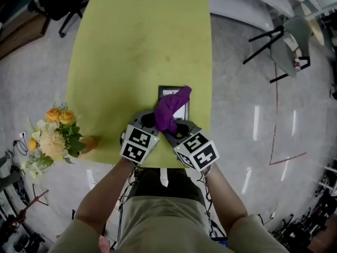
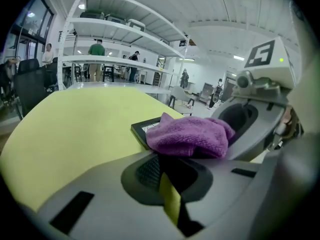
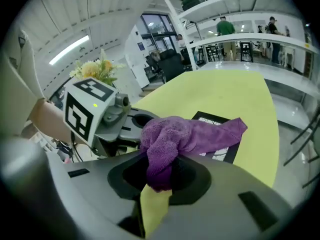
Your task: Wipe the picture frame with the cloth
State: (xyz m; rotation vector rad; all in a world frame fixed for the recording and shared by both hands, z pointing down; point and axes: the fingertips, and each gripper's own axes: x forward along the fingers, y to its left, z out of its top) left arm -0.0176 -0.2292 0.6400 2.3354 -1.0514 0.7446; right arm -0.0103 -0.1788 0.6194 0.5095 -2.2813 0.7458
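Note:
A black picture frame (image 1: 167,91) lies flat near the front edge of the yellow-green table (image 1: 137,41). A purple cloth (image 1: 169,111) is bunched over the frame's near end. My right gripper (image 1: 179,126) is shut on the cloth's near end (image 3: 185,136), just above the frame (image 3: 227,153). In the right gripper view the jaws (image 3: 157,176) pinch the cloth, and its free end drapes across the frame. My left gripper (image 1: 147,121) sits close beside it on the left, jaws nearly together with nothing in them (image 2: 167,176). From there the cloth (image 2: 190,136) and frame (image 2: 142,129) lie just ahead.
A bunch of orange and cream flowers (image 1: 52,138) stands off the table's front left corner. A grey chair (image 1: 289,44) stands on the floor at the far right. White shelving (image 2: 115,29) and several people are far behind the table.

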